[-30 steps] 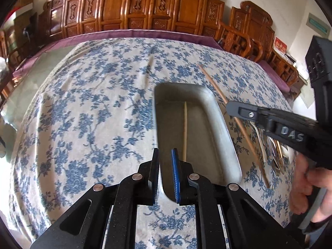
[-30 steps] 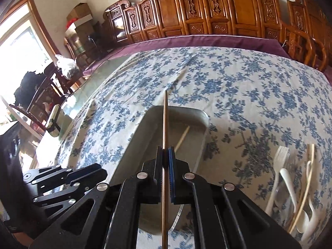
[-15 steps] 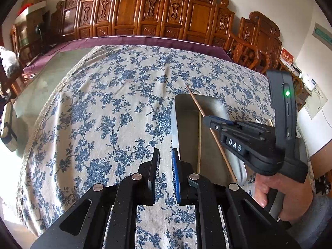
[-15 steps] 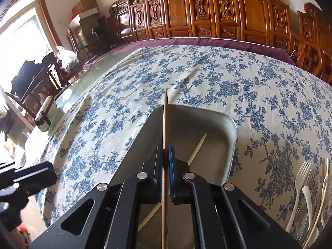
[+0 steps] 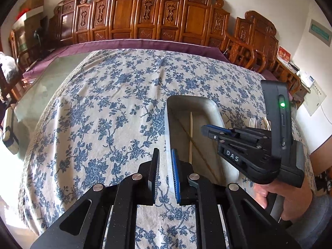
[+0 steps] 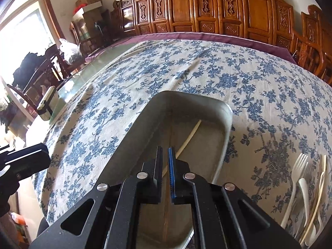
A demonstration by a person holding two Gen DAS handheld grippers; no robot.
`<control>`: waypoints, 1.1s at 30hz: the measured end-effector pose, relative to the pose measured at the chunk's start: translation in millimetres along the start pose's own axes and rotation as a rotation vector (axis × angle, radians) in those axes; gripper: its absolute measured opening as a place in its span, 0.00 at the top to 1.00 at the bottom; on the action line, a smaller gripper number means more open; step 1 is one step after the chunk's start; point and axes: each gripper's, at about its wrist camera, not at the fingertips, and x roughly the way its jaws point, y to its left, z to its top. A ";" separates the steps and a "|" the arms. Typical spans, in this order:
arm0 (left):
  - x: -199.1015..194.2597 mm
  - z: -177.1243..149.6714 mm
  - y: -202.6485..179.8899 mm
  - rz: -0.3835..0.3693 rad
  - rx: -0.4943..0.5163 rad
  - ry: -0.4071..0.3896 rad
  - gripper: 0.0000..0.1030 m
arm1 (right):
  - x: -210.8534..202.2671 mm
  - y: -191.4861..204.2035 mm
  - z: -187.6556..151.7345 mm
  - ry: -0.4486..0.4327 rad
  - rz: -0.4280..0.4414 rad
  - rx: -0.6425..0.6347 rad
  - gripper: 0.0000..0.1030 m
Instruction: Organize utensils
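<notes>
Your left gripper (image 5: 165,166) is low in front of you. Its two sides are pulled almost together. Only a thin slit shows, and nothing is in it. It hangs over the white cloth with blue flowers (image 5: 103,124) that covers the surface, just left of the near end of the long grey metal tray (image 5: 220,120).

Your right hand (image 5: 290,199) holds the right gripper (image 6: 165,161) over that tray, and it points down into it. Its sides are pressed close, and the thin brown wooden chopstick (image 5: 199,154) runs through the narrow slit, so it looks pinched there. In the left view, this stick slants across the tray floor.

A pale wooden chopstick (image 6: 187,140) lies flat in the tray, just past the right gripper. It crosses the brown one.

To the right of the tray, on the cloth, sit some white plastic forks (image 6: 298,166) and other pale utensils. They are well apart from both grippers.

Farther off, the flowered cloth ends at a strip of purple cloth (image 5: 124,43). Behind it, a row of carved brown wooden chairs (image 5: 145,20) stands along the wall.
</notes>
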 end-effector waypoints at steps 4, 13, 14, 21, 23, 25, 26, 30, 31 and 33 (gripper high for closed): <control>-6.6 -0.9 -12.2 -0.012 0.016 -0.015 0.89 | -33.8 -10.0 -8.6 -0.039 -0.003 0.000 0.93; -13.7 -7.8 -67.5 -0.097 0.082 -0.040 0.80 | -119.7 -62.0 -58.9 -0.097 -0.105 0.005 0.79; -13.1 -9.0 -74.3 -0.103 0.091 -0.039 0.80 | -127.0 -71.4 -64.5 -0.100 -0.124 0.009 0.79; -0.9 -14.4 -120.7 -0.139 0.165 -0.015 0.79 | -150.5 -137.3 -83.2 -0.105 -0.210 0.076 0.79; 4.1 -14.6 -130.9 -0.144 0.175 -0.009 0.78 | -149.8 -157.6 -86.4 -0.095 -0.228 0.104 0.79; 12.1 -15.1 -141.4 -0.151 0.184 0.003 0.77 | -146.1 -172.5 -90.8 -0.084 -0.233 0.128 0.79; 15.1 -15.5 -145.4 -0.152 0.188 0.008 0.77 | -142.5 -180.6 -93.1 -0.075 -0.237 0.136 0.79; 31.9 -16.4 -163.4 -0.154 0.215 0.031 0.77 | -122.3 -203.8 -99.6 -0.028 -0.244 0.160 0.79; 35.9 -16.8 -167.4 -0.154 0.218 0.037 0.77 | -119.7 -207.7 -100.6 -0.023 -0.244 0.166 0.79; 45.1 -17.4 -174.8 -0.156 0.226 0.052 0.77 | -113.4 -215.2 -102.8 -0.017 -0.236 0.178 0.79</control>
